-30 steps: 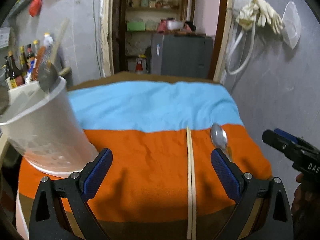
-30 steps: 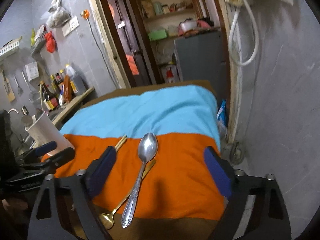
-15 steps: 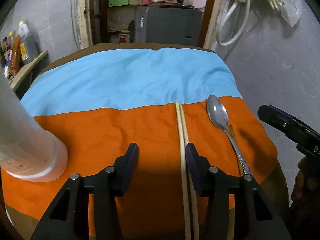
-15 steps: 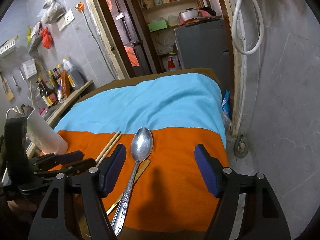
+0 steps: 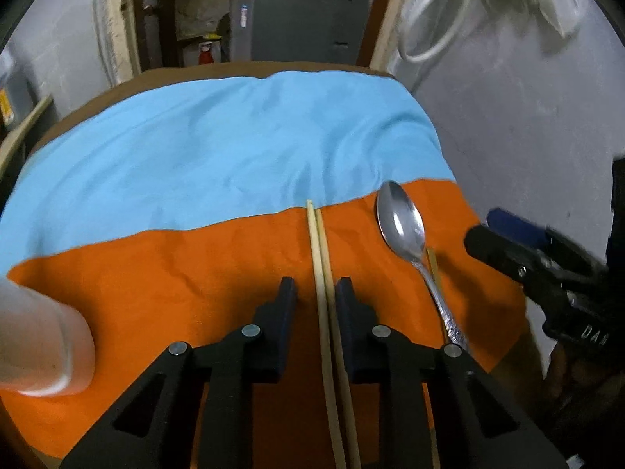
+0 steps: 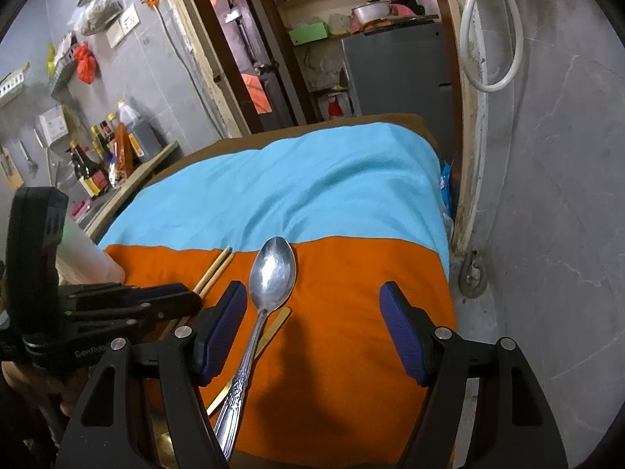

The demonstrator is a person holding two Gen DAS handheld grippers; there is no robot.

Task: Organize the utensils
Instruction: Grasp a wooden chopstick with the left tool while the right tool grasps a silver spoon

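Left gripper (image 5: 315,293) swung off the white cup (image 5: 37,344), now at frame's left edge, and came down over the chopsticks (image 5: 322,258). Jaws went from wide to narrow, still closing, sticks between the pads w/ slim gaps. Right gripper (image 6: 314,312) dropped closer to the steel spoon (image 6: 269,277), jaws narrowed a bit.

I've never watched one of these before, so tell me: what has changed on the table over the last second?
The left gripper swung away from the white cup and came down over the chopsticks; its fingers are closing around them, with small gaps left. The right gripper narrowed a little and dropped towards the spoon. Chopsticks, spoon and the gold utensil lie where they were on the cloth.
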